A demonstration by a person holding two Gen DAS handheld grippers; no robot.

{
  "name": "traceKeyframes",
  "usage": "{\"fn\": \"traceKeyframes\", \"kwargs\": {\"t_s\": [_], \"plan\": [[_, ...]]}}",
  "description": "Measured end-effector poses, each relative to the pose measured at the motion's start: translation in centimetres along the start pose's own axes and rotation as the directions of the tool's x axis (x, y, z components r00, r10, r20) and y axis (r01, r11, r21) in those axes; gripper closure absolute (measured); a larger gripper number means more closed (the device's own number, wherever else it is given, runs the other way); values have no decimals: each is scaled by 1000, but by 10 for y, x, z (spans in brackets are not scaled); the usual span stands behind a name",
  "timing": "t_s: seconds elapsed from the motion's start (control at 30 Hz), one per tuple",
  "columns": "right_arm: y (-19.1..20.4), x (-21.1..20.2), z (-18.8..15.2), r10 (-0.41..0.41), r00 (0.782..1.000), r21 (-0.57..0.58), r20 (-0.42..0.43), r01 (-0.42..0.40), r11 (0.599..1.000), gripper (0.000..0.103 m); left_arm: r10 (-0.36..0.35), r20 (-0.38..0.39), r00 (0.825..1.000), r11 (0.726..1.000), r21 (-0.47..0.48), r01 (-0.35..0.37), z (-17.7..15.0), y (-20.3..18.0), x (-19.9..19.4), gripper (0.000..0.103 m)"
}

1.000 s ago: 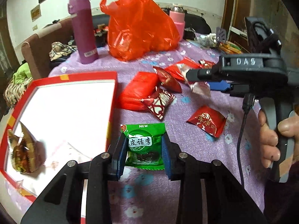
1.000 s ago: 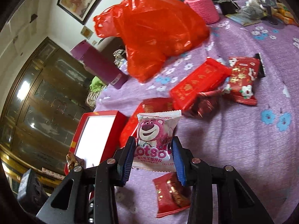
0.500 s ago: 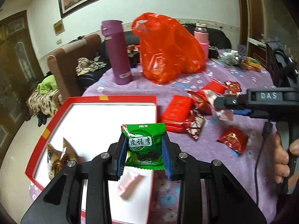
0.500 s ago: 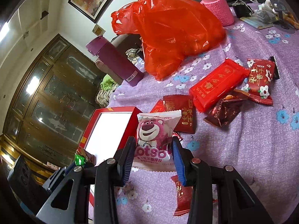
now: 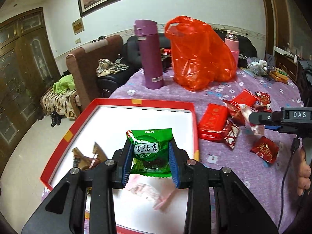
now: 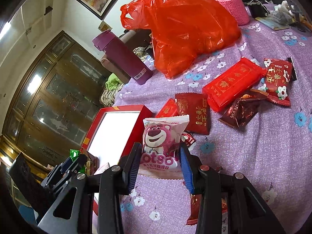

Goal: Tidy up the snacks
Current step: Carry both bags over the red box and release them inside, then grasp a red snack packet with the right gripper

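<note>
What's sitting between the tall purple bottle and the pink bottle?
The big orange-red plastic bag stands between the purple bottle and the pink bottle. The left wrist view shows it best.

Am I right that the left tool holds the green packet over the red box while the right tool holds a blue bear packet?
Not quite: the right tool holds a pink bear packet, as the right wrist view shows. The left tool does hold the green packet over the red box.
</note>
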State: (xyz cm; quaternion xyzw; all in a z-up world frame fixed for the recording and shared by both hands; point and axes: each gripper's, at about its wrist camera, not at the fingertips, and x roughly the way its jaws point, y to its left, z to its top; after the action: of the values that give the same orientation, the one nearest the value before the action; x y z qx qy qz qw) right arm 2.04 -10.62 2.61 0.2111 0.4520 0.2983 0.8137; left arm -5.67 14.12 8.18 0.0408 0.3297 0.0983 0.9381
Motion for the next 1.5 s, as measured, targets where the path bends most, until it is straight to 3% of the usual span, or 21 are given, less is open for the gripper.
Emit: {"fn": "traceKeyframes", "kwargs": {"t_s": [0.4, 0.9, 1.37, 1.5], "plan": [[8, 1, -4, 11, 999, -33, 43, -10, 999, 64, 81, -15, 997, 996, -45, -82, -11, 44, 10, 72], [109, 62, -30, 107, 989, -176, -98, -123, 977, 64, 133, -38, 990, 989, -63, -135, -23, 65, 21, 72], [111, 77, -36, 126, 981, -174, -146, -151, 973, 61, 174, -56, 983, 981, -82, -178, -26, 70, 26, 70], [104, 61, -30, 132, 986, -164, -99, -147, 976, 59, 209, -48, 977, 973, -92, -213, -24, 75, 21, 60]]}}
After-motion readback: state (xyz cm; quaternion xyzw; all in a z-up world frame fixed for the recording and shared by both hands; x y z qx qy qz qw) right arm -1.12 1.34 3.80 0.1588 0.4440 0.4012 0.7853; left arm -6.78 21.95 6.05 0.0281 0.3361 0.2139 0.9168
